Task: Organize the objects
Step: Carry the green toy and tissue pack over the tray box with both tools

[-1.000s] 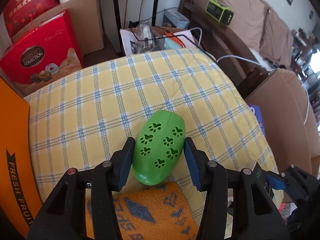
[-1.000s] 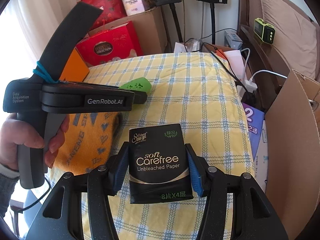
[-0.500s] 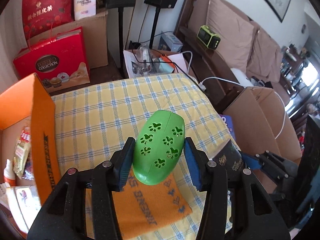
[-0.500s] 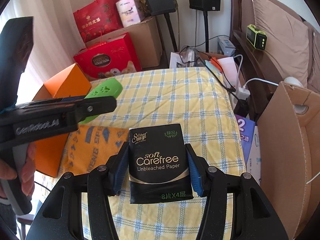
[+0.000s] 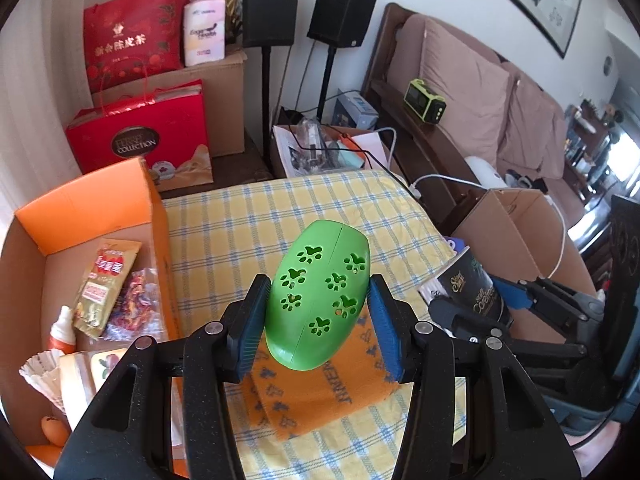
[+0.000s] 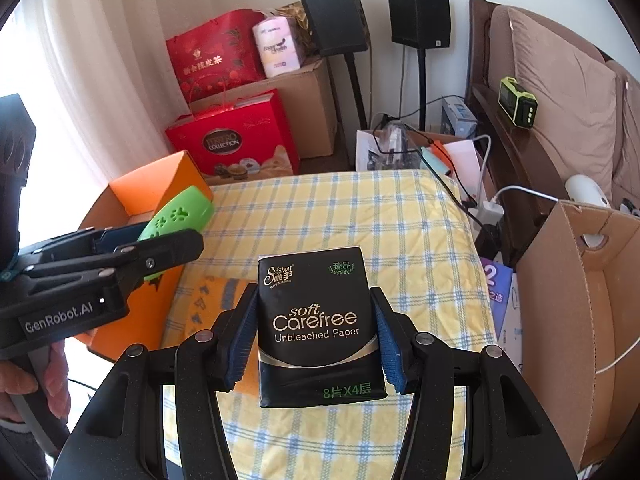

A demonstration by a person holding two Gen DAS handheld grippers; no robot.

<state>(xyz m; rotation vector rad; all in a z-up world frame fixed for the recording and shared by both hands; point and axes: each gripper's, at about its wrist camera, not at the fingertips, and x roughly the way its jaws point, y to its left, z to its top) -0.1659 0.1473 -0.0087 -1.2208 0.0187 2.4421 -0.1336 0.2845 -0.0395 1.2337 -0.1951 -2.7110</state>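
Green paw-print case [image 5: 318, 300] is pinched by the left gripper [image 5: 318, 320], held aloft over the bed's left edge beside the orange box [image 5: 156, 216]. Tissue pack [image 6: 320, 328] is clamped in the right gripper [image 6: 318, 340]. Case should be carried clear over the box wall, lowered into bare floor space, then released.

left gripper [image 5: 318, 322] clamps green paw-print case [image 5: 318, 298] above orange towel [image 5: 320, 388].
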